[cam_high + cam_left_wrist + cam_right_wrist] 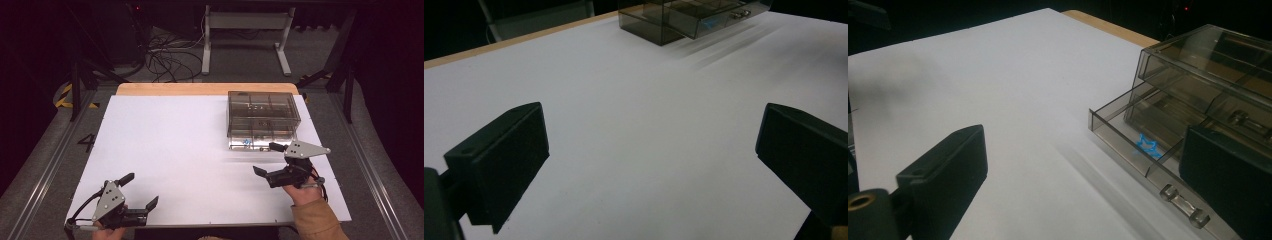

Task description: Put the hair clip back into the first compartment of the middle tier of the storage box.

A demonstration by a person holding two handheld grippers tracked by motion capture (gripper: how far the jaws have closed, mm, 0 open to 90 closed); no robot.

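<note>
A smoky clear drawer box (262, 112) stands at the back right of the white table (170, 150). Its bottom drawer (1128, 135) is pulled out a little, and a small blue star (1147, 145) lies inside it, also visible as the blue star (246, 141) from above. The drawer has a clear handle (1184, 205) at its front. My right gripper (267, 159) hovers open just in front of the drawer, its jaws apart and holding nothing. My left gripper (139, 191) rests open near the table's front left edge, far from the box (694, 15).
The table's wooden far edge (205, 89) shows beyond the white sheet. On the floor behind lie tangled cables (167, 60) and a white table frame (245, 35). Dark stand legs (80, 75) flank the table. A person's sleeve (317, 220) enters at the bottom right.
</note>
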